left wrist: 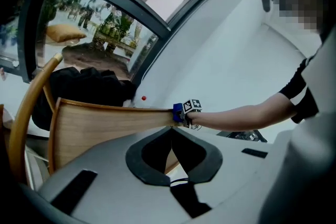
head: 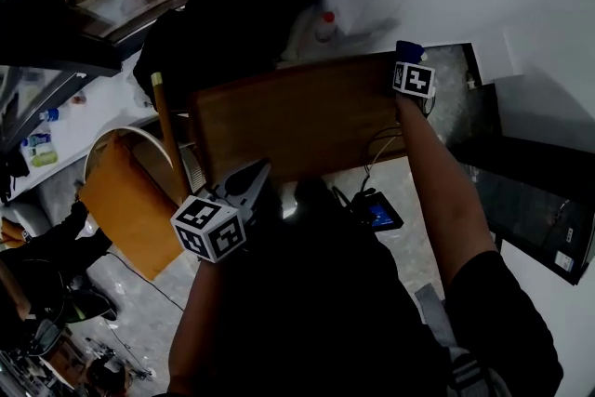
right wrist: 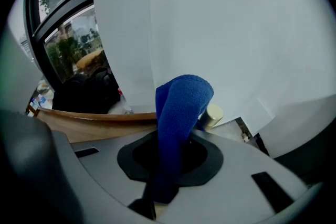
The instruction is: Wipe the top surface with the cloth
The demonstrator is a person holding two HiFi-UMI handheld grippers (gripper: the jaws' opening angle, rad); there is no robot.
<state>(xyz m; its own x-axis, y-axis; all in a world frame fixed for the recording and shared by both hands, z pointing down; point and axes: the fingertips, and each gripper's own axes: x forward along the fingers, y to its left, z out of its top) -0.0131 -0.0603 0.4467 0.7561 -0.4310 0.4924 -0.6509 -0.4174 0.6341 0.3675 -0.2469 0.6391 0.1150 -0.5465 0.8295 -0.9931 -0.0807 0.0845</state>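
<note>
Blue cloth (right wrist: 178, 113) held at table (head: 297, 121) corner
It is pinched by the right gripper (head: 411, 65); the left gripper (left wrist: 171, 131) is pressed together, empty; a bottle (head: 325, 25) is seen beyond

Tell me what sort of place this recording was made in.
Probably a lived-in room of a home or small office: a brown wooden top surface beside white walls, a dark-framed window onto greenery, a speckled grey floor. The right gripper holds a blue cloth.
</note>
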